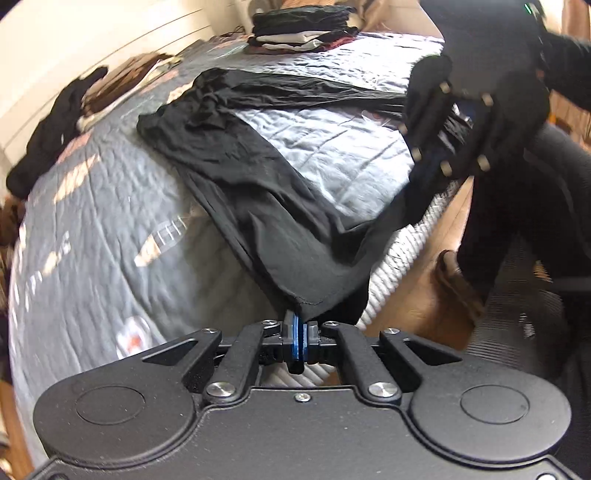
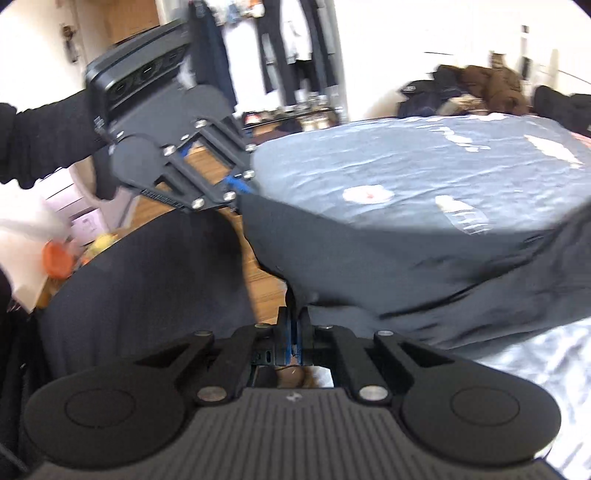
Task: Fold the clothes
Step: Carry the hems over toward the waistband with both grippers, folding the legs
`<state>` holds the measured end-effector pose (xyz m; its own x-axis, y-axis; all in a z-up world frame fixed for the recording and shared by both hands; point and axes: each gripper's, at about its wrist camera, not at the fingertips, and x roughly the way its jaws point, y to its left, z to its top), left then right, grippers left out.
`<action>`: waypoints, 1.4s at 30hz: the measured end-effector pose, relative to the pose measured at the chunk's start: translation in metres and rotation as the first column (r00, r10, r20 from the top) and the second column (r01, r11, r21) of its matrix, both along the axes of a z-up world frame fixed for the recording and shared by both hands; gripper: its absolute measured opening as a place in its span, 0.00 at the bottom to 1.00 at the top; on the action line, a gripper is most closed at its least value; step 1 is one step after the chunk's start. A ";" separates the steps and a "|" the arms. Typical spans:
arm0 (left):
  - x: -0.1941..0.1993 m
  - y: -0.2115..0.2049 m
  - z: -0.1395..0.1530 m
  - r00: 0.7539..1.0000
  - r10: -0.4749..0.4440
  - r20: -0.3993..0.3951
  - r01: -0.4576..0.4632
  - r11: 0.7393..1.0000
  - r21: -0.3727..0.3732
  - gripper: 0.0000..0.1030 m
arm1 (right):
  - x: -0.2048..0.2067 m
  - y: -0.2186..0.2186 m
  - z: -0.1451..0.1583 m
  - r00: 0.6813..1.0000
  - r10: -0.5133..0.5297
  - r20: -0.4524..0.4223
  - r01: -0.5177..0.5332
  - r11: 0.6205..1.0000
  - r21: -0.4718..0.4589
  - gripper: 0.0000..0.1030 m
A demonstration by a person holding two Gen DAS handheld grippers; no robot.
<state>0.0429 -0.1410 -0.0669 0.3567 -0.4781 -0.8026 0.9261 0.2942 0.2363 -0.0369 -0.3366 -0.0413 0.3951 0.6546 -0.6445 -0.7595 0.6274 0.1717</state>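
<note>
- Far left, left wrist view: a loose heap of dark and brown unfolded clothes (image 1: 66, 110) lies along the edge of the grey quilted bed cover (image 1: 110, 221), well apart from the work.
- Left gripper (image 1: 297, 325): jaws together, clamped on a hemmed corner of the black thin-knit garment (image 1: 240, 173). The cloth runs straight away from the jaws, up onto the bed.
- Centre: the black garment lies partly spread on the bed cover, with its near edge lifted off the bed's side. Its long axis runs from the near edge toward the far side; a narrow band branches right toward the other gripper.
- Far centre: a stack of folded dark and light clothes (image 1: 303, 29) sits at the bed's far end.
- Right gripper (image 2: 293, 325): jaws together, pinching a second point on the near edge of the same garment; in the left wrist view it is blurred.
- Judgement: both grippers hold the near edge and are about equally near it, so any fold would carry that edge away from the person, along the long axis.
</note>
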 end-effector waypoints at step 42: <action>0.308 -0.172 -0.030 0.976 0.207 -0.059 -0.215 0.951 -0.223 0.57 | 0.260 -0.231 -0.065 0.696 -0.713 -0.088 0.713 0.700 -0.031 0.59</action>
